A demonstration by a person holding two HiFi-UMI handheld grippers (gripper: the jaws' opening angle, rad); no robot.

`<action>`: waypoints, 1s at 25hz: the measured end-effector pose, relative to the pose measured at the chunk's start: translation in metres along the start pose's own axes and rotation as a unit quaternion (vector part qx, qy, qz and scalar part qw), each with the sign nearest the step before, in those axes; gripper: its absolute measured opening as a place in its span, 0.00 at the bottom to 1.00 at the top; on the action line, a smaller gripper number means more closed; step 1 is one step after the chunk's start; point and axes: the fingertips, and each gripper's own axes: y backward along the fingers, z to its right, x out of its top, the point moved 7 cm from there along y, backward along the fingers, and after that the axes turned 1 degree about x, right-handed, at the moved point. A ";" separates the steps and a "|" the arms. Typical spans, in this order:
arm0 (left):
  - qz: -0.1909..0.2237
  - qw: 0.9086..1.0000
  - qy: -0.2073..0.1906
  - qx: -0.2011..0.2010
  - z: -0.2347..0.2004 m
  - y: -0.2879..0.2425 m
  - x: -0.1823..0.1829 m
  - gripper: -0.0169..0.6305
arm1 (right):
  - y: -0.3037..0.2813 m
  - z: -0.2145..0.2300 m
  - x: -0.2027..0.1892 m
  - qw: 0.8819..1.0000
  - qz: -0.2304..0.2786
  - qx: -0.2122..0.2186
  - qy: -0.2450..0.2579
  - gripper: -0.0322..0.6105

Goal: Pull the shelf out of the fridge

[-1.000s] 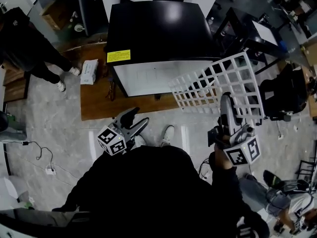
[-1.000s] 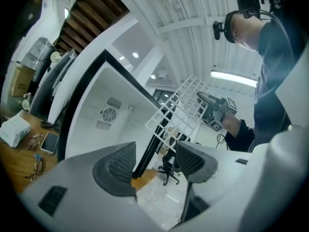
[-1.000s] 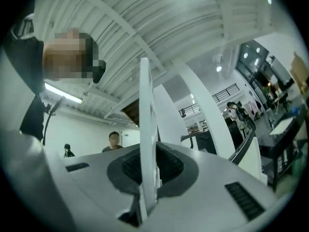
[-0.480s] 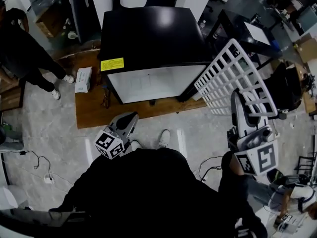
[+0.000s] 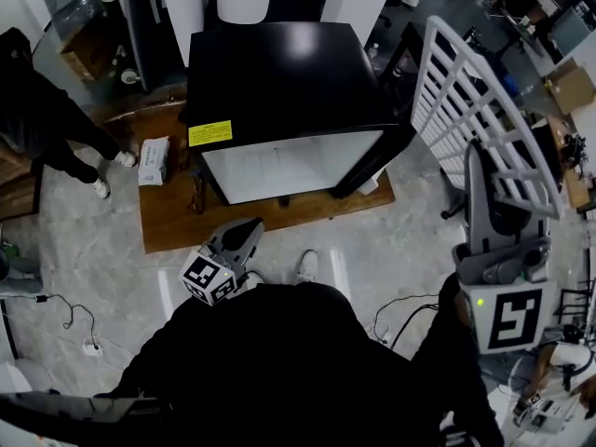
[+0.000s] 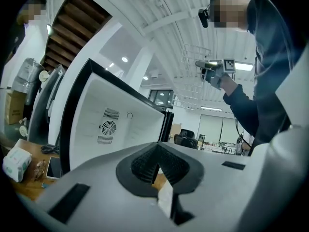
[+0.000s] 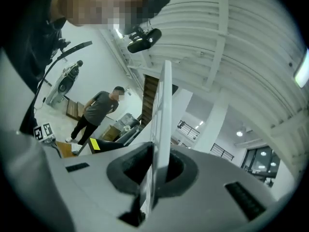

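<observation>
My left gripper (image 5: 248,231) hung low in front of the black fridge (image 5: 279,73), its jaws pressed together with nothing between them. The fridge stood on a wooden board (image 5: 168,217). Further right, the white wire shelf (image 5: 466,96) was out of the fridge, raised on edge just beside it. My right gripper (image 5: 479,156) was clamped on the shelf's edge.

The fridge (image 5: 284,91) stands on a wooden platform (image 5: 172,223) on the floor. A small box (image 5: 154,159) lies on this platform, left of the fridge. The shelf (image 5: 484,110) is right of the fridge, apart from it, between the jaws of the right tool (image 5: 480,161). The left tool (image 5: 248,228) is before the fridge. A person (image 5: 42,110) stands far left.
</observation>
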 end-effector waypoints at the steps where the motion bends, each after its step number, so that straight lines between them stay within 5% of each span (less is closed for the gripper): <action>1: 0.002 1.000 -0.002 -0.002 0.001 0.000 0.001 0.04 | -0.005 -0.002 0.005 1.000 0.004 -0.004 0.019 0.10; 8: 0.002 1.000 -0.005 0.010 -0.006 0.006 -0.001 0.04 | -0.068 -0.047 -0.003 0.995 -0.028 0.014 0.096 0.10; 11: 0.007 1.000 -0.009 0.017 -0.012 0.010 -0.002 0.04 | -0.100 -0.083 -0.023 0.983 -0.089 0.042 0.156 0.10; 14: 0.014 1.000 -0.009 0.024 -0.016 0.016 0.001 0.04 | -0.130 -0.114 -0.028 0.970 -0.094 0.071 0.212 0.10; 25: 0.044 0.996 -0.012 0.080 -0.030 0.040 0.011 0.04 | -0.195 -0.177 -0.043 0.950 -0.125 0.192 0.212 0.10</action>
